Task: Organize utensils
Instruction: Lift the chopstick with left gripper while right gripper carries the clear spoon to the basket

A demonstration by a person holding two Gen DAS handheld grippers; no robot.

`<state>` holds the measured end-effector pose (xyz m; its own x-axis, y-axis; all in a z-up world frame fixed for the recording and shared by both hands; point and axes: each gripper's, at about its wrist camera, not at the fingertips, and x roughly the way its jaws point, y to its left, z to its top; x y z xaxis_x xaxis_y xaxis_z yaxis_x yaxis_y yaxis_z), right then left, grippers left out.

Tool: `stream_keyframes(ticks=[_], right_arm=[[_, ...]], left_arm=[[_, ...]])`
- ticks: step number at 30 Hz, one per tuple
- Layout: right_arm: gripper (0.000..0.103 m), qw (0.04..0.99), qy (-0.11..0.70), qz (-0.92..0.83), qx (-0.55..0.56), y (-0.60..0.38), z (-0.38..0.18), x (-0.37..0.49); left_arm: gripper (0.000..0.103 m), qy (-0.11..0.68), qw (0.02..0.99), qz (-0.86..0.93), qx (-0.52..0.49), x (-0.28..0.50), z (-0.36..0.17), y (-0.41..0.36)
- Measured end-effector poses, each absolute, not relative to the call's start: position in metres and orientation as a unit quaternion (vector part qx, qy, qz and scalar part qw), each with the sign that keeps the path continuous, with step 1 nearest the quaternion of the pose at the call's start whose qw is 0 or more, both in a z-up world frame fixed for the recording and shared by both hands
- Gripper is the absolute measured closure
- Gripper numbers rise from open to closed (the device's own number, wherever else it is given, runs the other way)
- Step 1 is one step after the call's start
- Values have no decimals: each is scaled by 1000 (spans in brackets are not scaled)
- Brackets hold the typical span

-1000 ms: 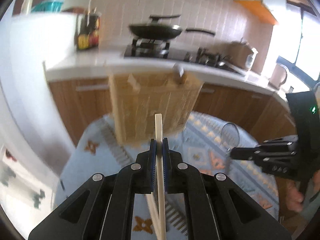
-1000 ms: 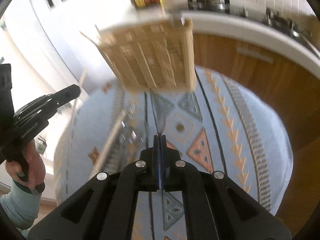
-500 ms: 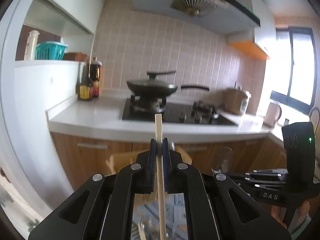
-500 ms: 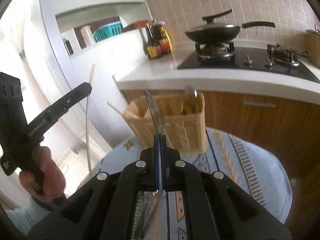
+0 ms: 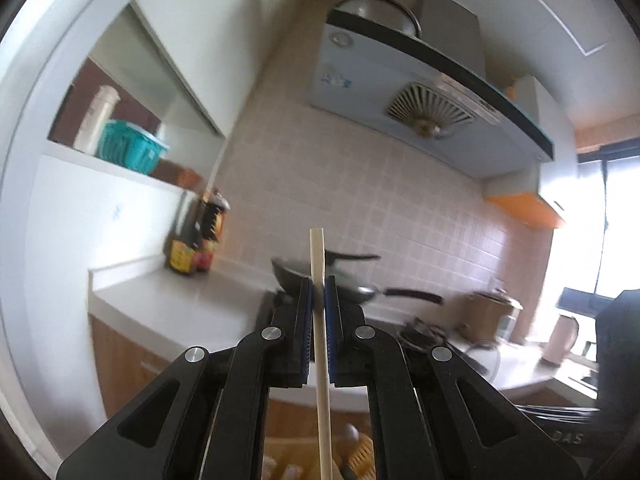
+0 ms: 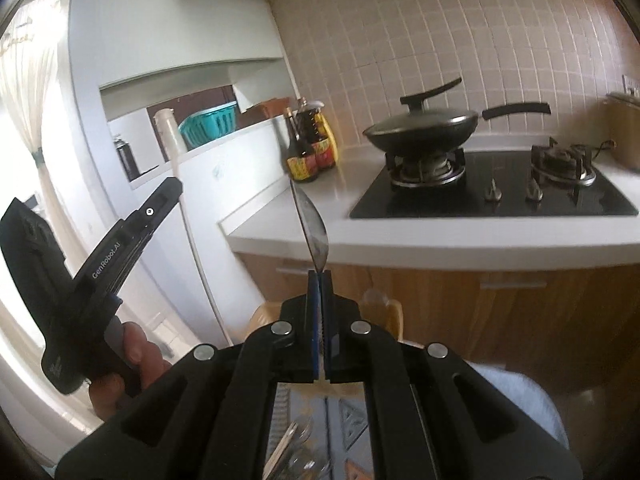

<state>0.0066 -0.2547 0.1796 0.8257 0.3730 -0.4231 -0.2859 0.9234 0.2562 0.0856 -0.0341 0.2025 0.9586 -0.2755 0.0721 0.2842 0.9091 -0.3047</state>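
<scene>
My left gripper [image 5: 318,292] is clamped on a pale wooden chopstick [image 5: 320,320], which stands nearly upright between the blue pads, its squared end rising above my fingertips and its lower length running down past the frame's bottom. My right gripper [image 6: 319,276] is clamped on a metal spoon [image 6: 312,228]; the bowl, seen edge-on, projects up and slightly left from the closed pads. Beyond both, a white counter [image 6: 360,236] carries a black hob [image 6: 500,196] with a lidded wok [image 6: 424,128] on its left burner, and dark sauce bottles [image 6: 308,148] near the counter's left end. Just below the counter's front edge, behind my right jaws, the rim of a woven utensil basket [image 6: 264,312] shows. A hand [image 6: 128,364] grips my left gripper's handle at the right view's lower left.
</scene>
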Motion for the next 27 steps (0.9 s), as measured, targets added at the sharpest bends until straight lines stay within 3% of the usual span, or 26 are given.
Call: stream_keyframes(ticks=[7,27], right_arm=[[103,960,235,142,61,-251,161,35],[102,955,255,140,60,-248,104,57]], left_arm=[[99,-30,983,-109,-145,113,184,-53],[98,48,987,-113,-101,143,122,-61]])
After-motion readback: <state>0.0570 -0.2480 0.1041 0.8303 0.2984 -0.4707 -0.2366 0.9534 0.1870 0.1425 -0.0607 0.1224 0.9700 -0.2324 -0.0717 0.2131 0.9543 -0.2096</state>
